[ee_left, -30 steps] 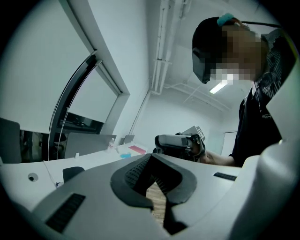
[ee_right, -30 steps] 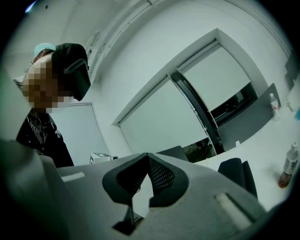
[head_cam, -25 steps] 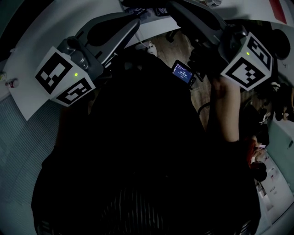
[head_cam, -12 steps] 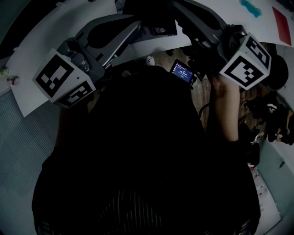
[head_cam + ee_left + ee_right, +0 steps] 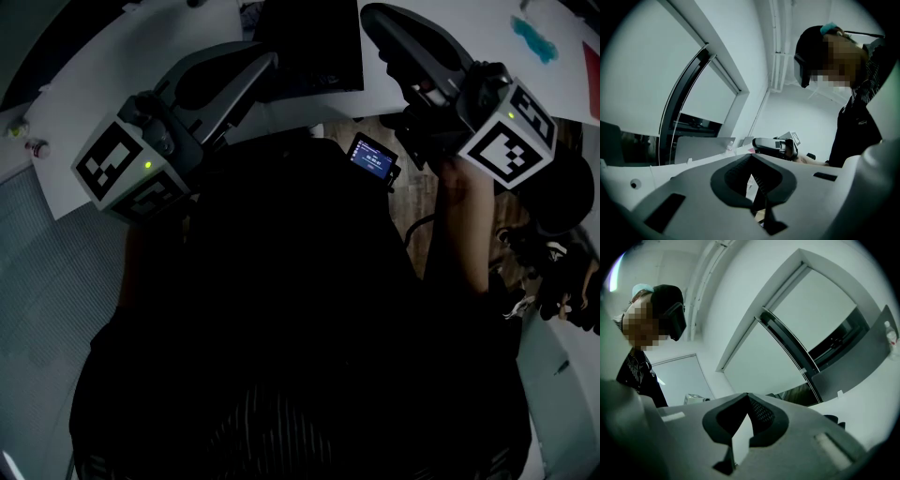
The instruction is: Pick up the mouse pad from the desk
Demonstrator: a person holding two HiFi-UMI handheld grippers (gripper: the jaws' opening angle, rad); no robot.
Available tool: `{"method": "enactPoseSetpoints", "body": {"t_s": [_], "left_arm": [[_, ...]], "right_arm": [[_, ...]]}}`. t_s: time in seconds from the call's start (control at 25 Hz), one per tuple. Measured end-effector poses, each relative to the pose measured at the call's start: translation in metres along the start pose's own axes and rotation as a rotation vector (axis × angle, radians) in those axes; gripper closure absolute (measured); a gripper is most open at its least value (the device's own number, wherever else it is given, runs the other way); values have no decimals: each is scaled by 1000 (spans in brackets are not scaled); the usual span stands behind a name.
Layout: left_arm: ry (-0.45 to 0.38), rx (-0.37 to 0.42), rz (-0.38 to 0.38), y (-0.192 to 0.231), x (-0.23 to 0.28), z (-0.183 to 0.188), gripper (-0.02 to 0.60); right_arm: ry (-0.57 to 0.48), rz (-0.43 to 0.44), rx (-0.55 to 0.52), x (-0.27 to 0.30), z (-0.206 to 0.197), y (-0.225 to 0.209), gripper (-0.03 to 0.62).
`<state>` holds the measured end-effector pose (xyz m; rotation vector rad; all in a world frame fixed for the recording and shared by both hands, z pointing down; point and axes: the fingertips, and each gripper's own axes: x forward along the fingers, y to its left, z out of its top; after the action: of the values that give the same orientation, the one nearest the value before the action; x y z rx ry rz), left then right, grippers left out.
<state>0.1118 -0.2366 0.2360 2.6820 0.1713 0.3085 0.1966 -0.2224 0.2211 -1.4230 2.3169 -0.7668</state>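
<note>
White surface (image 5: 103,84) curves across the top of the head view. The room is dim, and the person's dark clothing fills the middle of the frame. Compared with a second ago, more of the surface has come into frame. A dark flat rectangle on it, probably the mouse pad (image 5: 309,42), now shows as a full block where before only a sliver was visible. It lies just ahead of the left claw (image 5: 265,62), between that tip and the right claw (image 5: 377,19). The left tip sits against the rectangle's near left edge in the picture, but contact cannot be judged from this angle. In its own view the left claw (image 5: 757,199) has its jaws together with nothing between them. The right claw (image 5: 736,446) is closed and empty as well. A small lit screen (image 5: 372,157) hangs below and behind the right claw. Reading: this is the approach stage and the pad is not yet gripped. Both claws have closed in on the pad's end of the surface. One claw will have to open before it can take an edge, and a thin flat pad probably calls for a low, level entry.
</note>
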Motion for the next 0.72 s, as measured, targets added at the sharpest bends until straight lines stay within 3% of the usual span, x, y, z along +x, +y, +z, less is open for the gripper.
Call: {"method": "enactPoseSetpoints", "body": {"t_s": [0.2, 0.48, 0.72], "left_arm": [[25, -40, -14, 16, 6, 3, 575], [34, 4, -139, 1, 14, 5, 575], [44, -4, -188, -4, 15, 5, 575]], "right_arm": [[-9, -38, 26, -1, 5, -24, 589], [-32, -131, -14, -11, 2, -12, 589], [-28, -209, -3, -29, -6, -11, 589]]}}
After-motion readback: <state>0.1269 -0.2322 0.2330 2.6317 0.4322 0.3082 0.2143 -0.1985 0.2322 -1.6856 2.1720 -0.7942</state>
